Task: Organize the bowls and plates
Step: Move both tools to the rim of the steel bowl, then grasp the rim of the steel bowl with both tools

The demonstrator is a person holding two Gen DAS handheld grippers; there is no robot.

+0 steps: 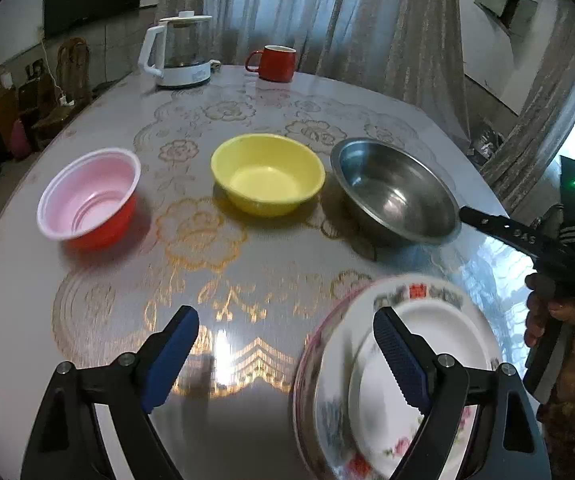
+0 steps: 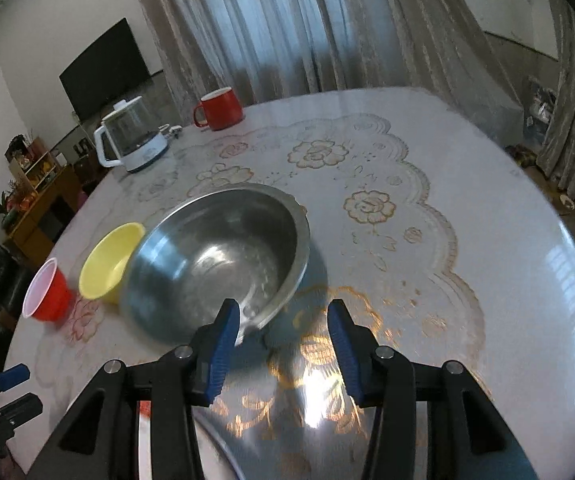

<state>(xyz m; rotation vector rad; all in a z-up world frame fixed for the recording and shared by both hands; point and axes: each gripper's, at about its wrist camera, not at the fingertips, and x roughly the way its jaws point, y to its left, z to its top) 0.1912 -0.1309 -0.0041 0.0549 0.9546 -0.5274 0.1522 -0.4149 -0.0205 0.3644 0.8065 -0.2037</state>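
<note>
On a round table (image 1: 27, 320) covered with a glossy flowered cloth, we are sorting dishes with a gripper in each hand. Three bowls are sitting in a row across the middle of the left wrist view: a red bowl with a pale pink inside (image 1: 89, 199) at nine o'clock, a yellow bowl (image 1: 268, 173) at the centre, and a steel bowl (image 1: 397, 191) at three o'clock. A stack of flowered plates (image 1: 399, 376) is lying at five o'clock, near the table's edge.

We are holding the left gripper (image 1: 287, 354) above the table with its blue-padded fingers (image 1: 171, 356) spread wide and nothing between them; one finger is hanging over the plates, though we cannot tell whether it is touching them.

We are reaching the right gripper (image 2: 283, 344) toward the steel bowl (image 2: 217, 260). Its fingers are standing partly open, not gripping anything, with the left pad just at the bowl's near rim at six o'clock. Contact is unclear through the blur.

We judge that the plates are already gathered and that the bowls are the step in hand. The next move probably calls for setting one pad inside the steel rim and one outside, then closing firmly, since thin polished metal may slip.

A kettle (image 1: 179, 54) and a red mug (image 1: 273, 62) are standing at twelve o'clock, well apart from the work.
</note>
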